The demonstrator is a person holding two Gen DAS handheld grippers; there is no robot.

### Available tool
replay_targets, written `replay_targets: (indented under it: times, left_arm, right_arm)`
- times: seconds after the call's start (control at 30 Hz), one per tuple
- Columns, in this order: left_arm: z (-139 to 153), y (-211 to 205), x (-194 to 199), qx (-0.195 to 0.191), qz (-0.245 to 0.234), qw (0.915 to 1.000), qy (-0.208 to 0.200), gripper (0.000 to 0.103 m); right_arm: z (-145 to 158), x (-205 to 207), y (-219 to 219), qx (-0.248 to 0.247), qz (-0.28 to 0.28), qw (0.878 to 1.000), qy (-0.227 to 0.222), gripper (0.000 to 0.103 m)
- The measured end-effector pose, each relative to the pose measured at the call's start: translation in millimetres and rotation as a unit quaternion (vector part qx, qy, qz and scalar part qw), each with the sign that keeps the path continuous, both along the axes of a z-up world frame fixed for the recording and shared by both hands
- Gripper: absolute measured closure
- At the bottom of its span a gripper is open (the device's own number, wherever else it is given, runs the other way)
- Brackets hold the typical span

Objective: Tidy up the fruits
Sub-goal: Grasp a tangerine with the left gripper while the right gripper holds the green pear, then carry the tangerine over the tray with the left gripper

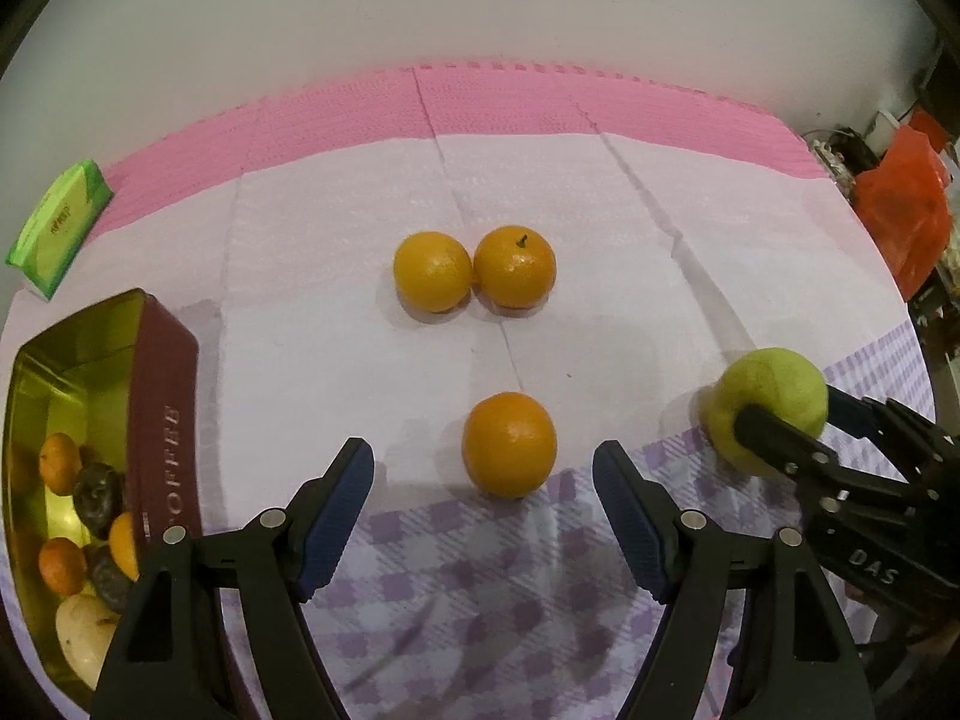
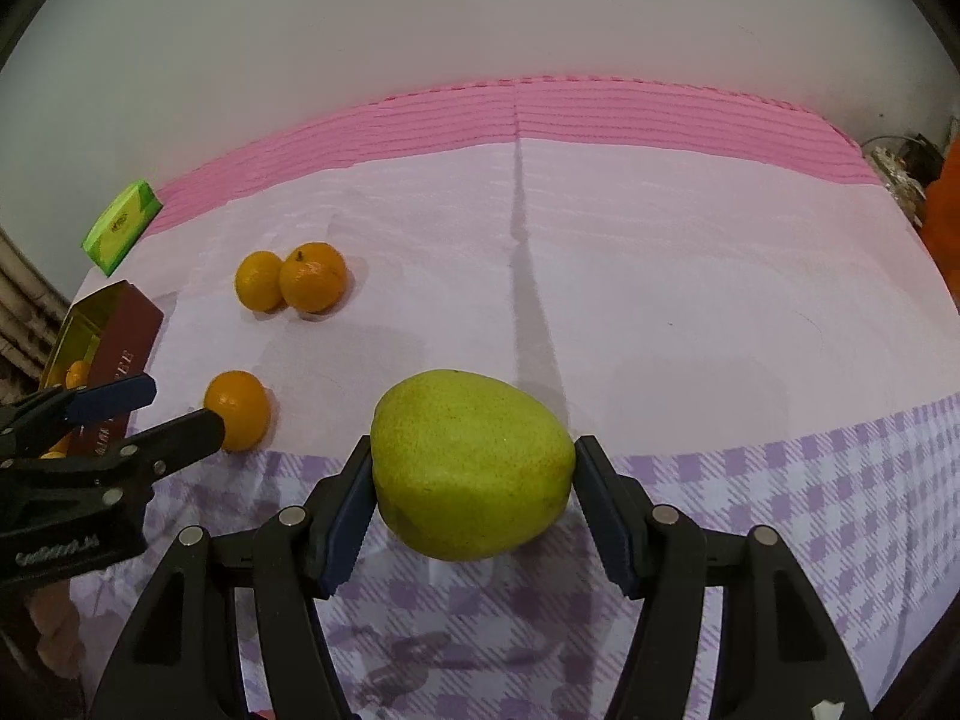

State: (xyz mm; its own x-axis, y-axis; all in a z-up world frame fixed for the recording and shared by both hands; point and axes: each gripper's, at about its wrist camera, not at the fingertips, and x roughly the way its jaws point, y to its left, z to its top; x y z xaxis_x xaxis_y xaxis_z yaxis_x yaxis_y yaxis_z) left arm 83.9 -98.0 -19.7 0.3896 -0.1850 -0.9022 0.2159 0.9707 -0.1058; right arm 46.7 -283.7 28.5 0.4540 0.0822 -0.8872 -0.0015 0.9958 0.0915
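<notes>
right claw [image 2: 474, 468] clamped on big yellow-green pear-shaped fruit [image 2: 471, 465], blue pads [image 2: 351, 516] pressing both its sides, lower centre of right wrist view; same fruit sits at right edge of left wrist view. left claw [image 1: 483, 480] jaws wide apart, nothing between the pads, round orange citrus fruit [image 1: 509, 444] just ahead of the gap, lower centre of frame, on the seam between white sheet [image 1: 360, 330] and purple checked cloth [image 1: 468, 588] covering the worktop. two more oranges [image 1: 474, 270] touching side by side, centre of frame, well apart from the near one. open maroon tin box with gold inside [image 1: 162, 420] at lower left of left wrist view, lettering on its side, holding small oranges, dark wrinkled fruits and a pale one. green packet [image 1: 60, 225] at upper left edge, on pink foam mat [image 1: 480, 102] along the far side. orange plastic bag [image 1: 906, 210] at right edge.
</notes>
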Motion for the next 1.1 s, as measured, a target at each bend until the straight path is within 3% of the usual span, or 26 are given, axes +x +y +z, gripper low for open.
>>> replay_targets:
  times: [0.13, 0.3, 0.47, 0.6, 0.8, 1.1]
  left_arm:
    - [-6, -2, 4, -0.004, 0.006, 0.9999, 0.010, 0.033]
    - [-13, -1, 9, -0.010, 0.015, 0.9994, 0.029, 0.046]
    - [-16, -1, 14, -0.014, 0.019, 0.9991, 0.035, 0.049]
    - [-17, -4, 15, -0.013, 0.014, 0.9992, 0.036, 0.066]
    - [-14, 1, 9, -0.010, 0.018, 0.9993, 0.032, 0.066]
    - [15, 24, -16, -0.006, 0.029, 0.9995, 0.012, 0.066]
  right_arm:
    - [0, -3, -7, 0.008, -0.006, 1.000, -0.004, 0.042]
    - [-1, -2, -4, 0.002, -0.005, 1.000, -0.007, 0.042]
    - [0, -4, -8, 0.009, -0.009, 1.000, -0.009, 0.042]
    - [0, -4, -7, 0.006, -0.008, 1.000, -0.011, 0.042]
    - [-1, -5, -7, 0.006, -0.009, 1.000, -0.014, 0.042]
    - [-2, -6, -4, -0.003, -0.005, 1.000, -0.022, 0.042]
